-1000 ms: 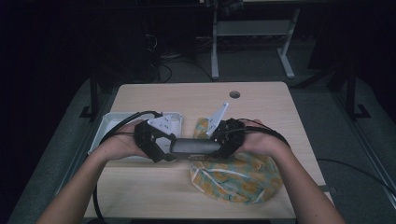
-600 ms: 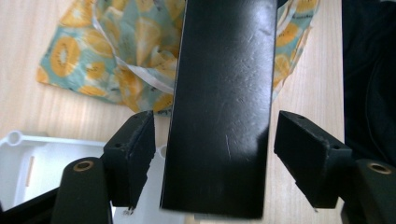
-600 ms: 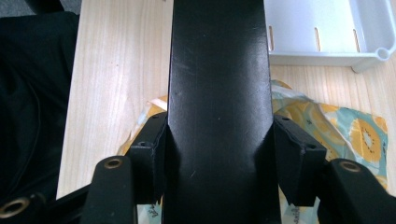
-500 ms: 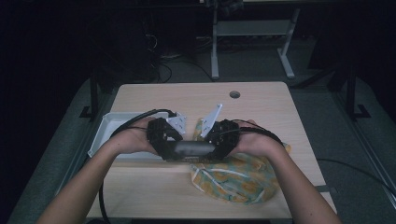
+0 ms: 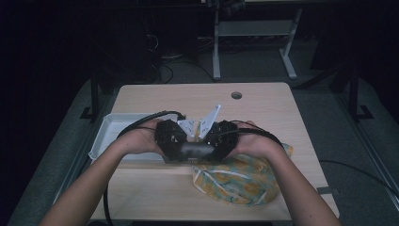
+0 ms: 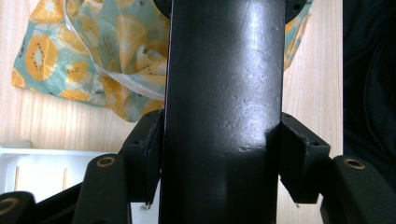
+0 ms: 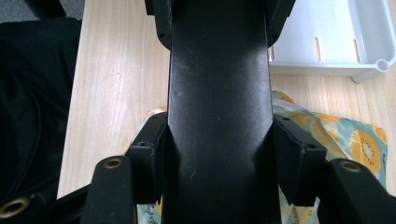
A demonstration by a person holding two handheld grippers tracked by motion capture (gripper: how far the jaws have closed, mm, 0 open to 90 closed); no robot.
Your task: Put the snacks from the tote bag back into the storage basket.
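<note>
— While the dark bar [image 5: 195,151] is clamped between left gripper [image 5: 173,141] and right gripper [image 5: 217,140], where is it held?

— Above the wooden table [image 5: 197,96], between white tray [image 5: 107,132] and patterned bag [image 5: 237,176]; dark floor [image 5: 339,103] is seen beyond.

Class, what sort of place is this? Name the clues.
Probably a workshop or lab, dimly lit: a bare wooden desk with a cable hole, loose cables on the floor, and a metal table frame behind.

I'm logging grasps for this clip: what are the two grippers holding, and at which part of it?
Both hold one long, smooth black object level above the table: the left gripper clamps one end, the right gripper the other. What the object is cannot be told.
</note>
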